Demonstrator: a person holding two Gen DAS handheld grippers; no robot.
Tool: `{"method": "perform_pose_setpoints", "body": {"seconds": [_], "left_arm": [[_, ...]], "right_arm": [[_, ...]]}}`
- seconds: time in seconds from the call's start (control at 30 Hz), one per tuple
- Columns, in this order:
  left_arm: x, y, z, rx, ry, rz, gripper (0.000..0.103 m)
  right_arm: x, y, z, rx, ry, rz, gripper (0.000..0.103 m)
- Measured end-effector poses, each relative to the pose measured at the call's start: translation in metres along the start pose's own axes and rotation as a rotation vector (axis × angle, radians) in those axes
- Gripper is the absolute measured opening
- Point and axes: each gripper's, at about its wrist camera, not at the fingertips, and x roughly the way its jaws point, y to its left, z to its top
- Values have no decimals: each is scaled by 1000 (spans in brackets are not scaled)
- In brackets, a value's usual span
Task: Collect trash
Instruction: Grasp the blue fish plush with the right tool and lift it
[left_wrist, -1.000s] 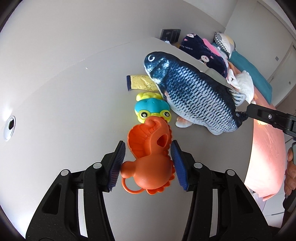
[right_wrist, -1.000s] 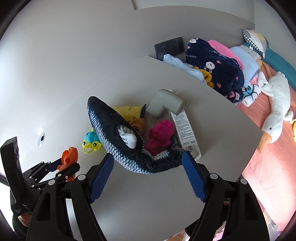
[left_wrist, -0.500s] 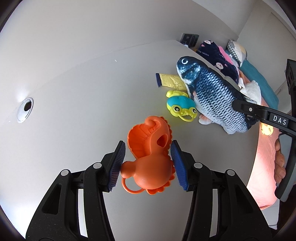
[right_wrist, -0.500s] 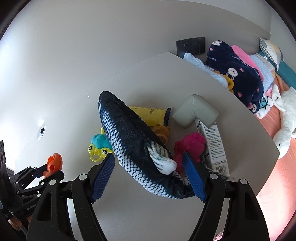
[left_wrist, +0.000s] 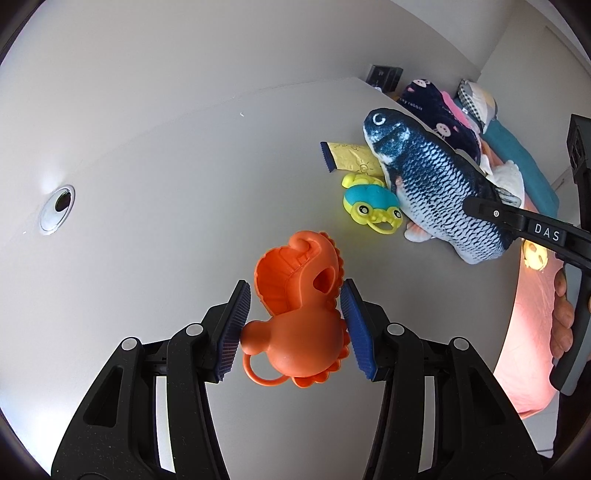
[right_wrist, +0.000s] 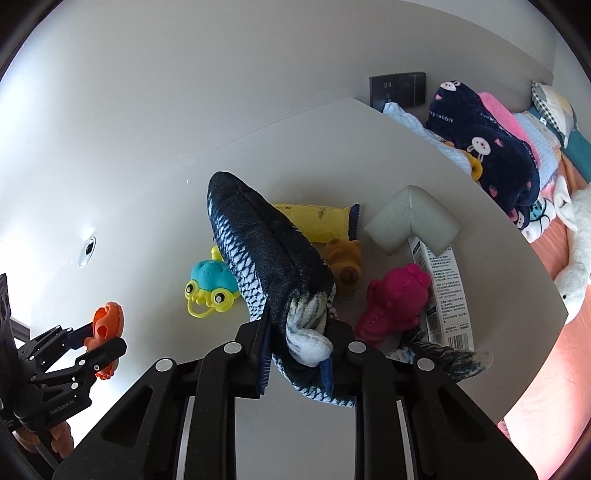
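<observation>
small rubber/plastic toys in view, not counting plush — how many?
4. Orange toy in the left gripper; blue-and-yellow toy left of the plush fish; brown bear toy and magenta toy right of it. The fish may hide more.

A bedroom in a home

A bed (right_wrist: 546, 369) with a pink sheet, piled blankets (right_wrist: 487, 147) and a white plush goose (right_wrist: 576, 236) adjoins a grey table (right_wrist: 295, 147) strewn with toys.
</observation>
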Motion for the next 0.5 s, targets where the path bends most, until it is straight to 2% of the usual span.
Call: {"method": "perform_pose_setpoints", "body": {"seconds": [0.27,0.5], "left_arm": [[-12,-13,-5,27,-28,-25,50],[-23,-33,-11,56,-51,-56,50]], "right_arm": [[-43,9,-6,-21,-79,2,22],[-71,1,-25,4,-109,-9,22]]}}
